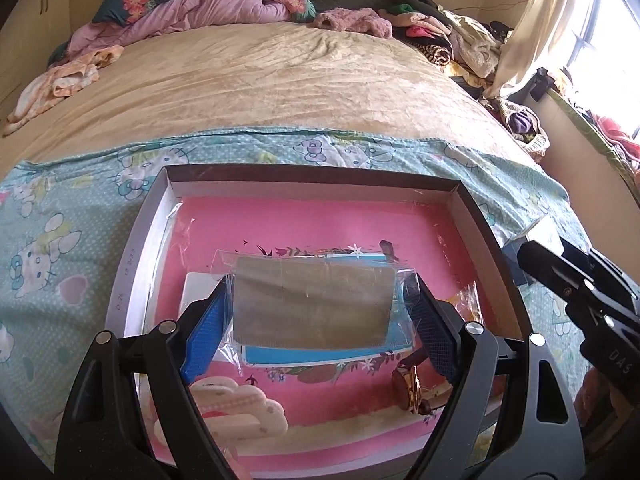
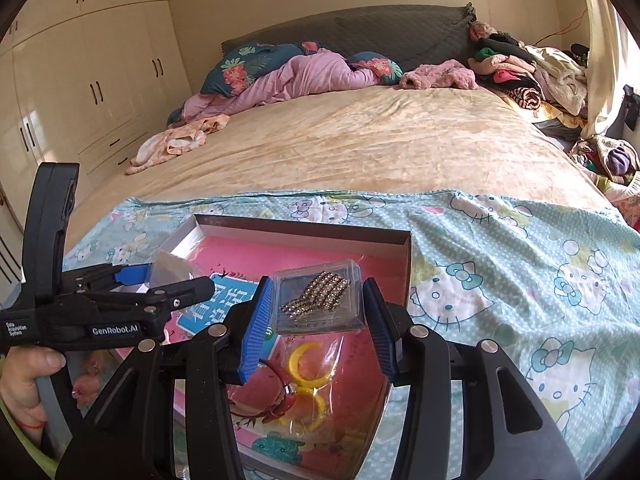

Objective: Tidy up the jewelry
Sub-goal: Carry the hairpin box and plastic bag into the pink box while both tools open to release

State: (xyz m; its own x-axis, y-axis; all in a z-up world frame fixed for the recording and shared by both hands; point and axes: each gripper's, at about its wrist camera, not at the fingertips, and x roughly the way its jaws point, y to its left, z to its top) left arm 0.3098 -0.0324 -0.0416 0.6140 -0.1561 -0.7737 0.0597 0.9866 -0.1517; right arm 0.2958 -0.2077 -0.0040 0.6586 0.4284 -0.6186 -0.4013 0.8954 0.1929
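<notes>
Left gripper (image 1: 316,304) clamping plastic-wrapped card (image 1: 312,304) by edges over pink box (image 1: 308,216); right gripper (image 2: 318,312) pinching rhinestone case (image 2: 318,300), box below. Slick wrap probably slipping sideways.

So the bed (image 2: 360,148) has a tan blanket (image 1: 260,92) over most of it, and a light blue cartoon-cat sheet (image 2: 520,260) is spread across the near end. A shallow open box (image 1: 132,256) with a pink bottom sits right on that sheet. Up by the headboard there's a rumpled purple quilt (image 2: 312,76) and 2 dark flowered pillows (image 2: 244,66). A peach piece of clothing (image 2: 176,144) lies on the left edge, and a heap of clothes (image 2: 520,76) is piled in the far right corner.
</notes>
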